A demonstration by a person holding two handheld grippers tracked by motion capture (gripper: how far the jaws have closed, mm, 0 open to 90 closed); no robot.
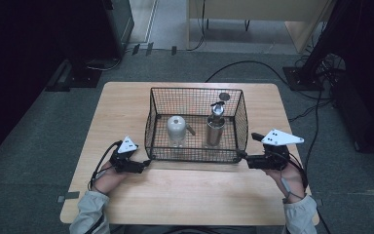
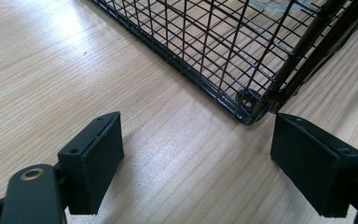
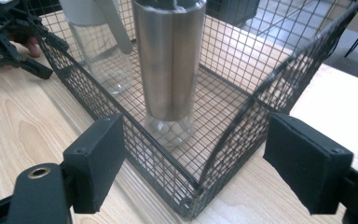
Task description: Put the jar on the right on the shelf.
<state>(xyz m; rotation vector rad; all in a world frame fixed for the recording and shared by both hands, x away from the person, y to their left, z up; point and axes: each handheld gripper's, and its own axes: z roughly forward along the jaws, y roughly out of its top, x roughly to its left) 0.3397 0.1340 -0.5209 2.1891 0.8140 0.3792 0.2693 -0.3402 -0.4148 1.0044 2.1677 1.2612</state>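
A black wire basket (image 1: 196, 124) stands on the wooden desk (image 1: 126, 107), set toward the far edge and about midway between the left and right edges. Inside it two bottles stand upright: a clear bottle with a white cap (image 1: 177, 129) on the left, and a steel-sleeved bottle (image 1: 215, 127) on the right, well apart from each other.

The left tool (image 1: 146, 163) lies low at the basket's near left corner. In the left gripper view its jaws stand apart with bare desk between them; the basket's corner (image 2: 250, 105) sits just beyond the pads, closer to the right-hand pad (image 2: 310, 161), and neither pad touches the wire.

The right tool (image 1: 244, 156) is at the basket's near right corner. In the right gripper view its jaws stand apart on either side of that corner (image 3: 193, 198), one pad outside each wall. Whether either pad touches the mesh cannot be told. The steel-sleeved bottle (image 3: 170, 60) stands directly behind the corner, and the clear bottle (image 3: 100, 46) behind it to the left. The left tool (image 3: 9, 37) shows at the far corner.
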